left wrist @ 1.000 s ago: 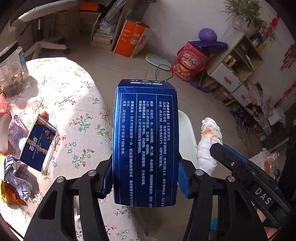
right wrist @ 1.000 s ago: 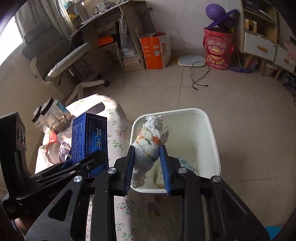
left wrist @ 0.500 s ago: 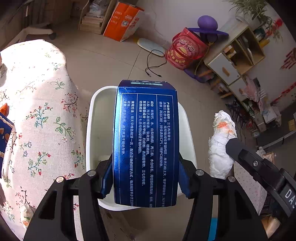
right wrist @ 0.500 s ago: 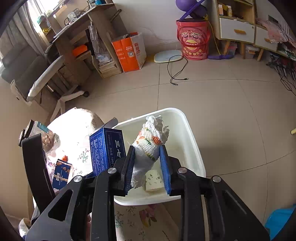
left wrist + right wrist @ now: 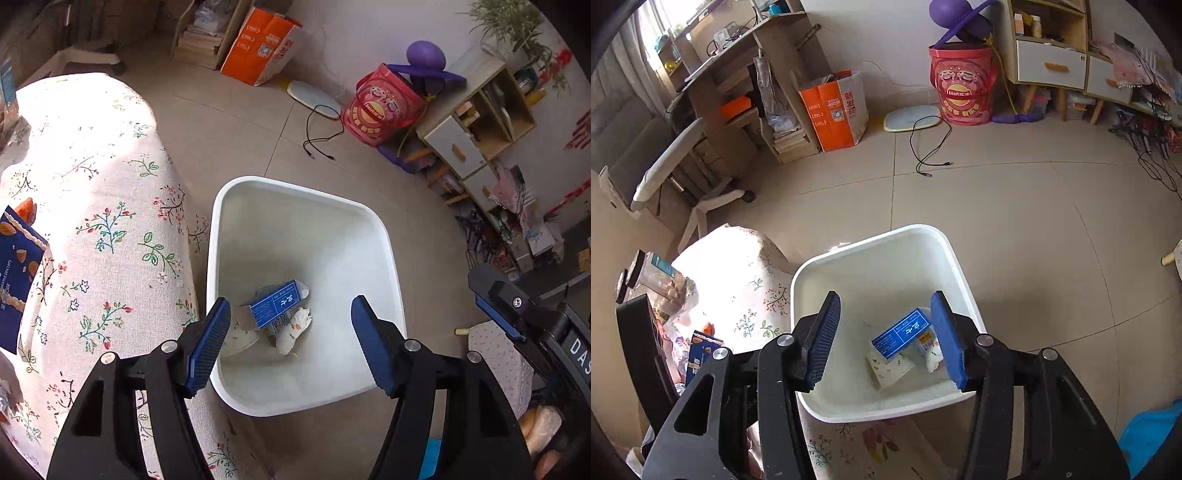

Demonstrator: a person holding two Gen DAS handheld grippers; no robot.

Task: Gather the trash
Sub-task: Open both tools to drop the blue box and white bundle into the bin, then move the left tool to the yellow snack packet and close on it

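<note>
White plastic bin point(image 5: 391, 258) stands on the tiled floor, touching the edge of the table with the floral cloth point(image 5: 110, 206). Inside on its bottom lie a blue carton point(image 5: 275, 304), tilted, a crumpled white wad point(image 5: 293, 328) just beside and partly beneath it, and a pale flat packet point(image 5: 888, 367). Left gripper point(image 5: 290, 339) hangs above the bin, jaws spread wide, holding nothing. Right gripper point(image 5: 886, 336) likewise hangs above the bin, jaws spread, holding nothing. On the table lies a dark blue biscuit box point(image 5: 16, 273), well apart from the bin.
</note>
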